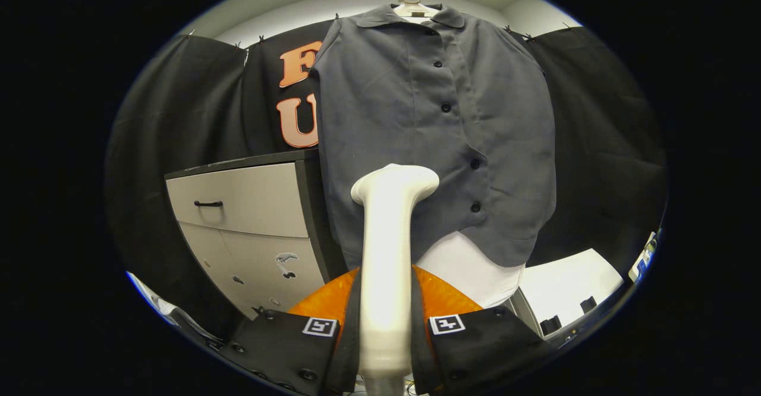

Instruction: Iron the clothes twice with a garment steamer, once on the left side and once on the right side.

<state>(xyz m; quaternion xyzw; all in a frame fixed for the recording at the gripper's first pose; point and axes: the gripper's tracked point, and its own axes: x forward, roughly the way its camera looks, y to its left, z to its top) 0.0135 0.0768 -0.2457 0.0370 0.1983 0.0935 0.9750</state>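
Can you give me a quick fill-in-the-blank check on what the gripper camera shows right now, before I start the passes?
1. The gripper is shut on the white ____ handle, which stands between its fingers.
2. The steamer's head is in front of the lower part of the grey ____, which hangs on a hanger.
3. Beside the shirt stands a cabinet whose drawer has a ____ handle.

Missing words: steamer; shirt; black

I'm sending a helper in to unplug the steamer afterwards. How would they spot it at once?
Find the grey button-up shirt hanging on a hanger beside the grey cabinet. In front of its lower half stands the steamer, clamped between the gripper fingers. It is the only cream-white, smooth wand with a flared head.
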